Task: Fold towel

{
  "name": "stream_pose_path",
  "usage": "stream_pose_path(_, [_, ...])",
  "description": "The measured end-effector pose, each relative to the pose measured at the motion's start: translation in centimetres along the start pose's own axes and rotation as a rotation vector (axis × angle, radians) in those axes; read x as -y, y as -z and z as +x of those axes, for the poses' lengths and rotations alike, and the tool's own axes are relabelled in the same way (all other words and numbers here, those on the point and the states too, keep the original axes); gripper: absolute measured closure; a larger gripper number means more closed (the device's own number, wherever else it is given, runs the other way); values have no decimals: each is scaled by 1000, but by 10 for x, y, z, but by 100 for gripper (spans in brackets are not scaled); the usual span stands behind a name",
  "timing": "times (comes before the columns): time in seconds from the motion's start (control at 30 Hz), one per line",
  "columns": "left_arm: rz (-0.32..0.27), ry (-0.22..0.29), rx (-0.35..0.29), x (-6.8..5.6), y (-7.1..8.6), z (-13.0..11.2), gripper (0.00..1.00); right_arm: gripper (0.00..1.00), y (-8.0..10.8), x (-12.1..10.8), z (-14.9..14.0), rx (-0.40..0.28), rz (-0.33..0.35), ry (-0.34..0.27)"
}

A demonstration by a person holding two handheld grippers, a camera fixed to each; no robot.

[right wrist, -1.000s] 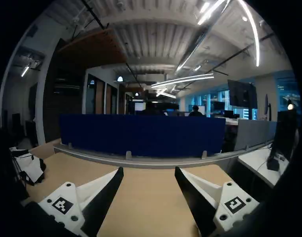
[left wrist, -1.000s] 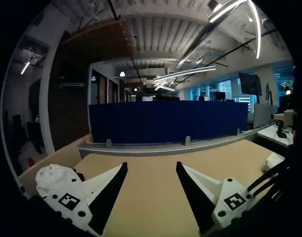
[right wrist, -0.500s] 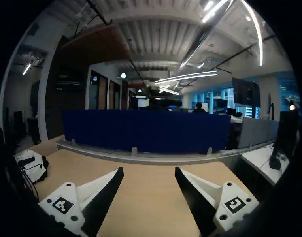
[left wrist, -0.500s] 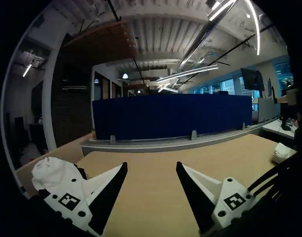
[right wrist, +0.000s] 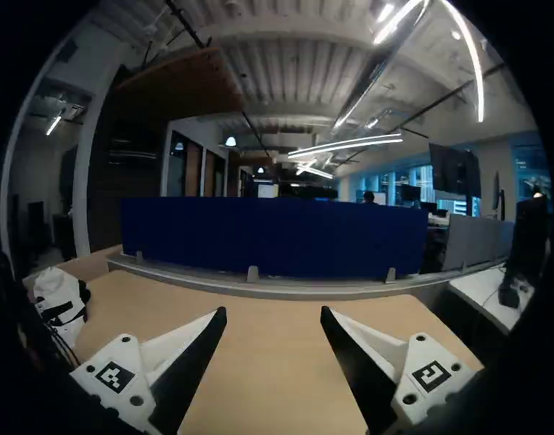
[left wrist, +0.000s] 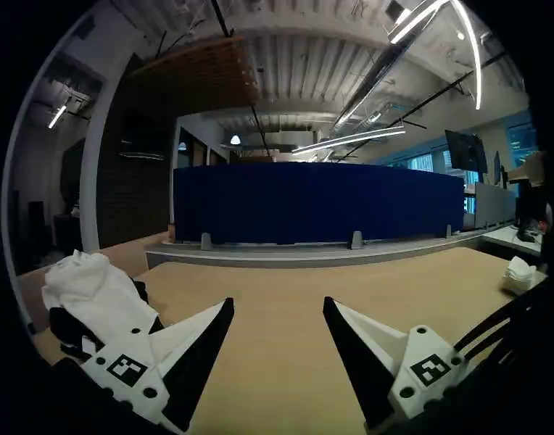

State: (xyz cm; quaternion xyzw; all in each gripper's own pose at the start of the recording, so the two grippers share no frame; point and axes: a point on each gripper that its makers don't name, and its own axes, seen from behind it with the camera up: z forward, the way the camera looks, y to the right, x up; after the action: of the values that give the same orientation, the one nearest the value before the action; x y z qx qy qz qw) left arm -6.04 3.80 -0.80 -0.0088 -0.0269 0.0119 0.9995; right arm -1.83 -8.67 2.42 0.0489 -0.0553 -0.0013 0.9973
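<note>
- The left gripper (left wrist: 278, 303) has its two fingers wide apart, with nothing between them. Under them there is the bare wooden table (left wrist: 291, 279).
- The right gripper (right wrist: 273, 310) is spread in the same way and also holds nothing.
- The towel (left wrist: 88, 290) is a white crumpled heap at the left edge of the table. In the left gripper view it lies just beside the left finger and a little farther away than the tip.
- It lies partly on a dark object (left wrist: 65, 325), and I cannot tell what this object is.
- In the right gripper view a smaller white bundle (right wrist: 56, 288) shows far at the left. I think it is the same towel, which would be well apart from this gripper.
- So the towel is to the left of both tools, and in my judgement the left gripper is the nearer one.
- The heap is bunched, so I cannot read any long axis or free corner. The next move probably needs a turn to the left and a search for an edge.
- A small white lump (left wrist: 520, 274) sits far right on the table; what it is, I cannot tell.
</note>
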Motion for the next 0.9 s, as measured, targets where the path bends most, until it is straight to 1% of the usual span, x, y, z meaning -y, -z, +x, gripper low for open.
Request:
stream_pose_path(0.17, [9,-7,-3,1,1,-14,9,0,5,-7,-10,-3,-2,-11])
stream_pose_path(0.37, [4,6,-9,-1,-1,-23,9,0,9,-12,-21,8,-6,-3])
stream_pose_path(0.47, [7,-4,-12,-2,-2,-27,9,0,9,-12,-22,8,-7,1])
stream_pose_path(0.6, [9,-15,-16,-1,-3,-26,9,0,9,-13,-20,6,-8,-1])
stream_pose_path(0.9, [15,4,-31,5,0,-24,9,0,8,-13,-19,5,-6,3])
